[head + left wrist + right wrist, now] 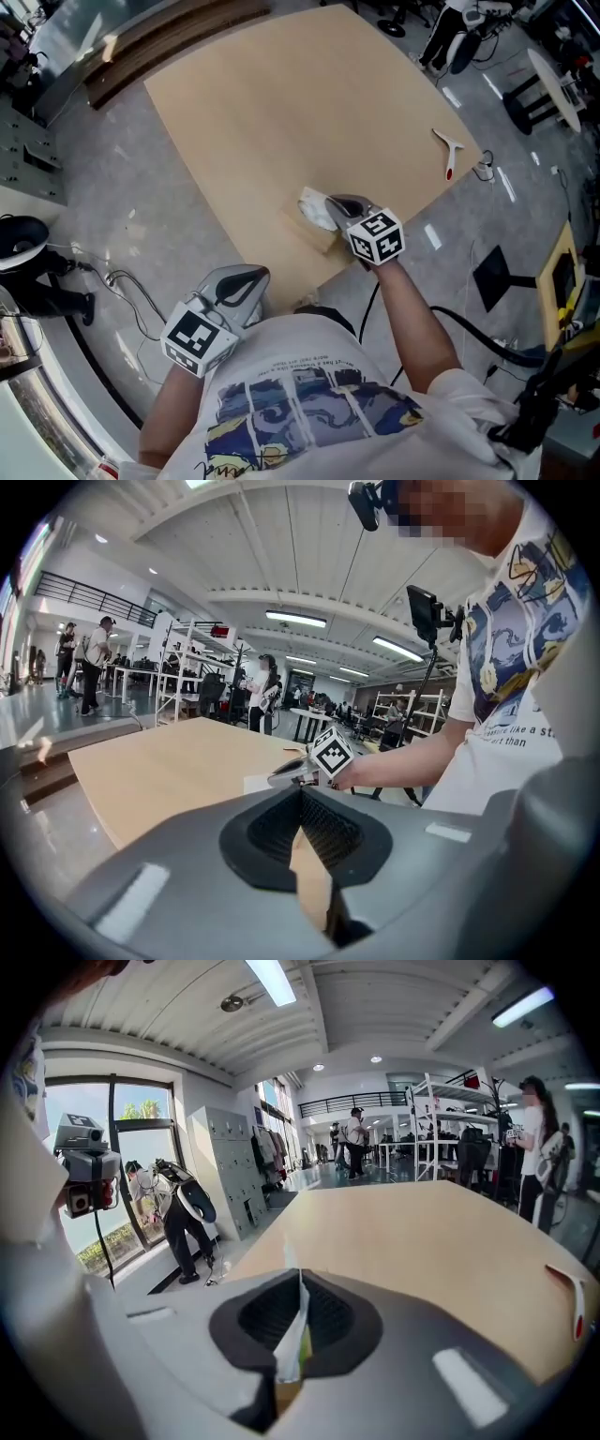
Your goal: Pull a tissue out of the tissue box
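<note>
A low tan tissue box [317,238] sits near the front edge of the wooden table [309,103]. A white tissue [315,210] stands crumpled out of its top. My right gripper [331,201] is at the tissue's upper right side, shut on it. In the right gripper view the thin white tissue [293,1342] is pinched between the closed pads of that gripper [299,1284]. My left gripper [246,278] hangs off the table's front edge, close to my body, shut with nothing in it. The left gripper view shows the right gripper [284,770] by a white patch of tissue [254,783].
A white scraper with a red handle [448,150] lies near the table's right edge. Long wooden boards [159,42] lie on the floor beyond the far left corner. Cables [122,281] run over the floor at left. People stand among shelves in the background.
</note>
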